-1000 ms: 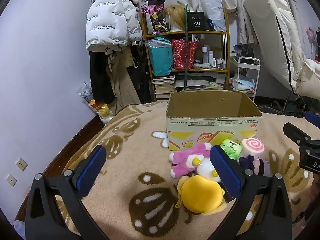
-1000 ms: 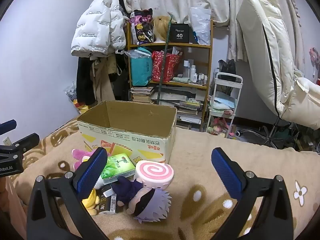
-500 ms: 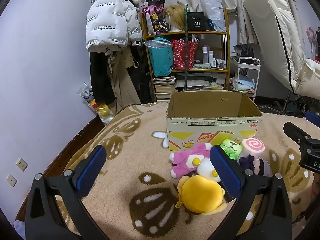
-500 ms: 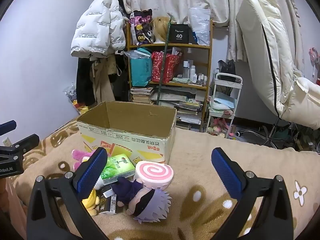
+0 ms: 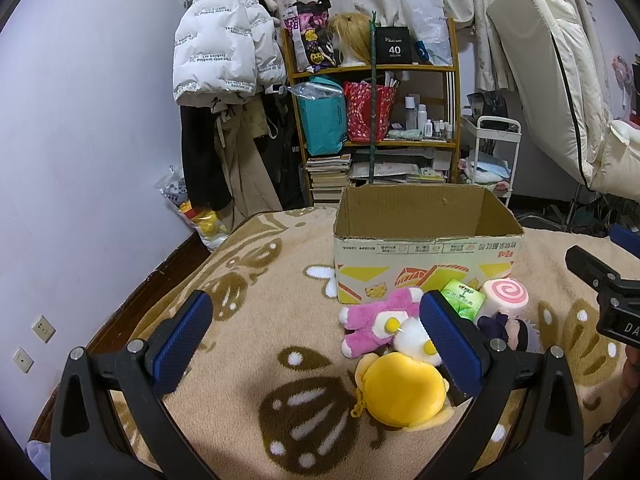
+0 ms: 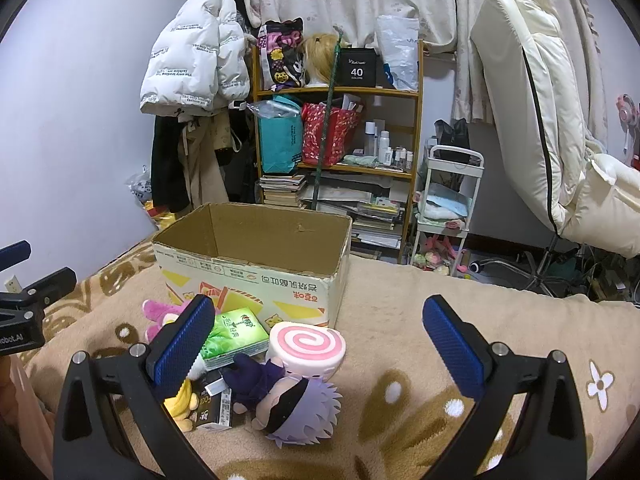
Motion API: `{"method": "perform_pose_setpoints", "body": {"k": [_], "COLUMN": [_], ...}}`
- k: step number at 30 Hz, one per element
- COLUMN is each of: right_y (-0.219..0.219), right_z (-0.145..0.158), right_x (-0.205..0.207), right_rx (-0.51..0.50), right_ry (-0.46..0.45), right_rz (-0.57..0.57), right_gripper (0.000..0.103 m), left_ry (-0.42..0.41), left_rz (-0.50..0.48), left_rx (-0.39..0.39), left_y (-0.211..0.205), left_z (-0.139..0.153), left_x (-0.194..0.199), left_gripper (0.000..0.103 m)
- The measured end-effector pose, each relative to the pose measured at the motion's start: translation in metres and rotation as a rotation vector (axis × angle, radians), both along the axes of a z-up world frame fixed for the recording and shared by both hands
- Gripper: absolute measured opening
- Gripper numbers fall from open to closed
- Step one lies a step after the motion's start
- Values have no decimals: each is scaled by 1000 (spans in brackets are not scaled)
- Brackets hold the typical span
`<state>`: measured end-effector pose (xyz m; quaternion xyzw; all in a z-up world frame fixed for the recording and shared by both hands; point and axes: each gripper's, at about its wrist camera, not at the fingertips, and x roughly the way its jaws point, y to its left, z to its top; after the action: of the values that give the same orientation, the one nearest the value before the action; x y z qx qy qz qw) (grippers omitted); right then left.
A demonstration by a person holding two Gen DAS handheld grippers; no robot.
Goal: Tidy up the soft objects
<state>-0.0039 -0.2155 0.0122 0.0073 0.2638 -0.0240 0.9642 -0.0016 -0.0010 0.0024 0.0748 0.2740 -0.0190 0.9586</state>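
Observation:
An open cardboard box (image 5: 424, 248) stands on the patterned blanket; it also shows in the right wrist view (image 6: 256, 272). In front of it lie a pink plush (image 5: 372, 318), a yellow round plush (image 5: 400, 392), a green tissue pack (image 6: 236, 334), a pink swirl cushion (image 6: 306, 346) and a purple-haired doll (image 6: 288, 396). My left gripper (image 5: 316, 344) is open and empty, left of the pile. My right gripper (image 6: 318, 344) is open and empty, above the doll and cushion.
A wooden shelf (image 5: 376, 120) with bags, books and bottles stands behind the bed. A white jacket (image 5: 224, 56) hangs at left. A white cart (image 6: 448, 208) and a cream chair (image 6: 552, 120) stand at right. The blanket (image 5: 248, 300) extends left of the box.

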Motion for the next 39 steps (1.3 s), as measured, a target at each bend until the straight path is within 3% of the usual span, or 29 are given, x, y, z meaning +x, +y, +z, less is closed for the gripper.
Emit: {"method": "perform_pose_setpoints", "body": {"k": [39], "right_y": [-1], "right_z": [-1], "right_x": [-1], "right_rx": [-1], "right_ry": [0], "right_rz": [-3], "right_gripper": [103], "left_ry": [-3], "left_rz": [-1], "left_rx": [-1], "left_y": [5], "left_z": [2], "left_x": [-2], "left_gripper": [102]}}
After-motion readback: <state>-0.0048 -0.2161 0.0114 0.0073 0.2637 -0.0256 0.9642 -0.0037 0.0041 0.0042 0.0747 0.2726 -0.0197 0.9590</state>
